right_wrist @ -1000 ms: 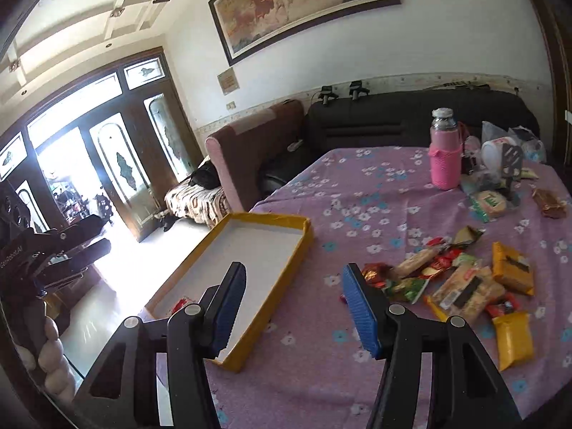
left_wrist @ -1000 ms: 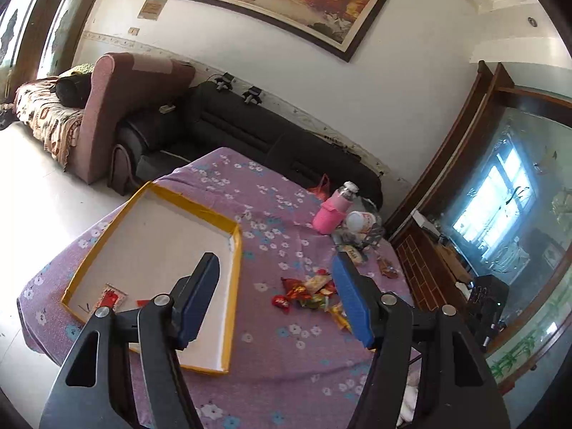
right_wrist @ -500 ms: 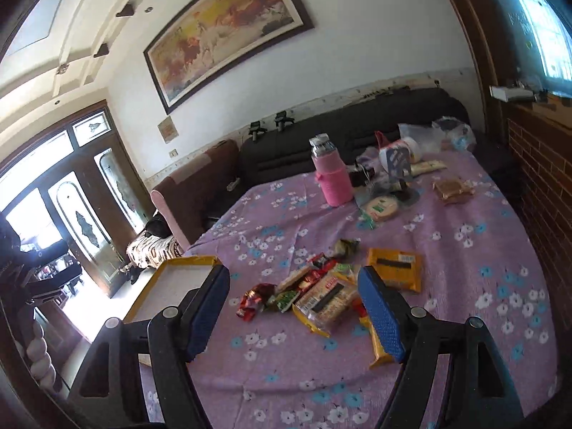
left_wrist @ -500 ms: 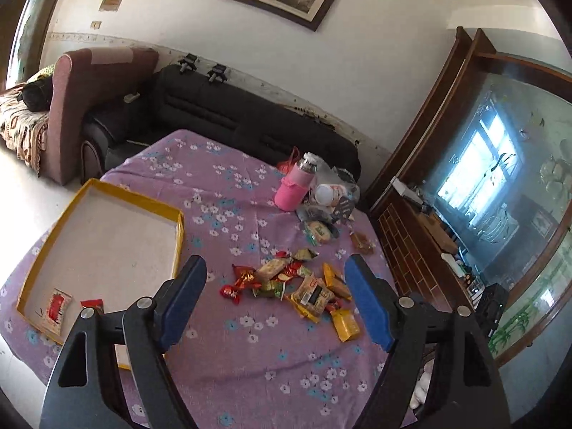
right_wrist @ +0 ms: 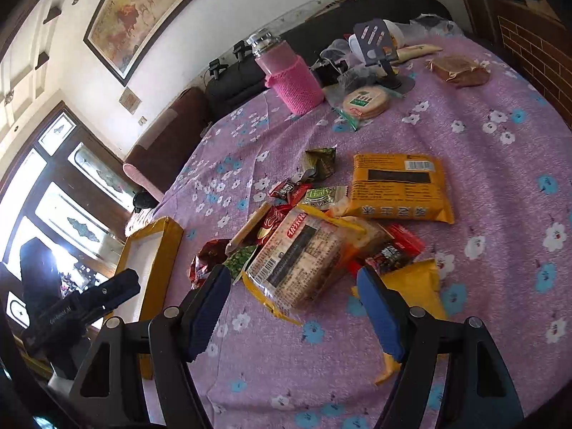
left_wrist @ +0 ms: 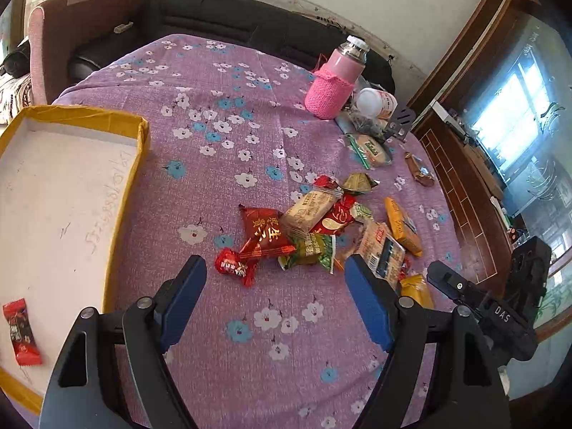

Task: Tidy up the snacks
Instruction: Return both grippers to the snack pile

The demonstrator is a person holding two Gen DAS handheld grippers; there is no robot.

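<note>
Lying in a loose heap on the purple flowered tablecloth (left_wrist: 221, 82), the snack pile (left_wrist: 321, 225) sat well to the right of the yellow-rimmed tray (left_wrist: 132, 175), which held one red candy (left_wrist: 19, 332) near its close corner. A small red candy (left_wrist: 234, 266) and a larger red packet (left_wrist: 262, 232) marked the pile's near edge, just ahead of the left gripper (left_wrist: 275, 286), whose jaws stood wide and empty above the cloth. The right gripper (right_wrist: 291, 282), equally wide and holding nothing, hovered over a clear cracker pack (right_wrist: 296, 261); an orange packet (right_wrist: 397, 187) lay beyond it. A pink-sleeved bottle (left_wrist: 336, 78) stood upright farther back.
</note>
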